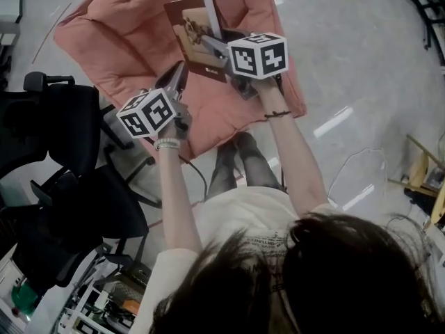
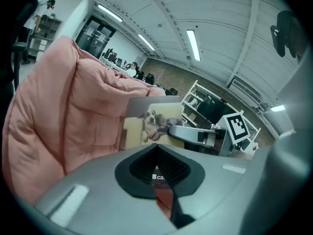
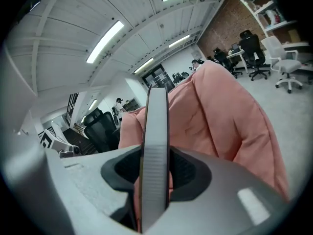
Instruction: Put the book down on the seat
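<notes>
In the head view a book (image 1: 198, 30) with a dog photo on its cover hangs upright over the pink cushioned seat (image 1: 111, 33). My right gripper (image 1: 212, 46) is shut on it from the right side. The right gripper view shows the book (image 3: 155, 131) edge-on between the black pads of my right gripper (image 3: 154, 170), with the seat (image 3: 220, 116) behind. My left gripper (image 1: 179, 74) sits by the book's lower left corner, its jaws together with nothing held. In the left gripper view my left gripper (image 2: 157, 153) points at the book's cover (image 2: 151, 121), and the seat (image 2: 63, 116) fills the left side.
A black office chair (image 1: 62, 158) stands close on the left of the seat. The person's legs (image 1: 236, 158) are at the seat's near edge. Grey floor (image 1: 361, 61) lies to the right, with a wooden frame (image 1: 424, 172) at the far right edge.
</notes>
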Available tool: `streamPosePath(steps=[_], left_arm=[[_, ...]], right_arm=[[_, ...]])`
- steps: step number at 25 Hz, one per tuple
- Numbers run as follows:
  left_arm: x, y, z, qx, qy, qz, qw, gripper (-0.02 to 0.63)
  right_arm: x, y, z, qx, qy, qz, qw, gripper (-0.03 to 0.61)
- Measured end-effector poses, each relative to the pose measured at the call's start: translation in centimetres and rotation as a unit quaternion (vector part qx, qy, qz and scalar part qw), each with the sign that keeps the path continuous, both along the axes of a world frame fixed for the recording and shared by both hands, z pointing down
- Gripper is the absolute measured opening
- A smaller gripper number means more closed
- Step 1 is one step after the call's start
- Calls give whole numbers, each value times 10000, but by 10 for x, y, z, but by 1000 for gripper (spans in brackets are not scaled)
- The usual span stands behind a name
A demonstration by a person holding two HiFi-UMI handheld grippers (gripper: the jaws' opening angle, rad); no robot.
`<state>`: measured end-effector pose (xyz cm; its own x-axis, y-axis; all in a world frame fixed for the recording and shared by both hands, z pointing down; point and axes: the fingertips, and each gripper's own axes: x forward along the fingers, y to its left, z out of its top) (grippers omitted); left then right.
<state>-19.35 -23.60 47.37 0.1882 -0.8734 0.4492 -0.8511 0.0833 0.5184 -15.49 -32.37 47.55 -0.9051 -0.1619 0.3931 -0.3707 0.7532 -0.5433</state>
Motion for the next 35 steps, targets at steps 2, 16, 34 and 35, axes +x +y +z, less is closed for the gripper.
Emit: streamPosePath(steps=[2,16,34,35], left_arm=[[1,-5,14,-65,46,-49,10000,0],[-62,-9,138,-584,475,-254,9968,0],[-40,5,215,-909,712,-332,9928,0],[-40,5,216,-918,738,-344,9924,0]], right_arm=[[-4,-2,16,-56,-36,-154,9999,150],[-72,-3,139,-299,91,-689,9971,150],[-45,18,223,-318,489,-799,9951,150],[-44,18,225,-316,537,-792,9949,150]])
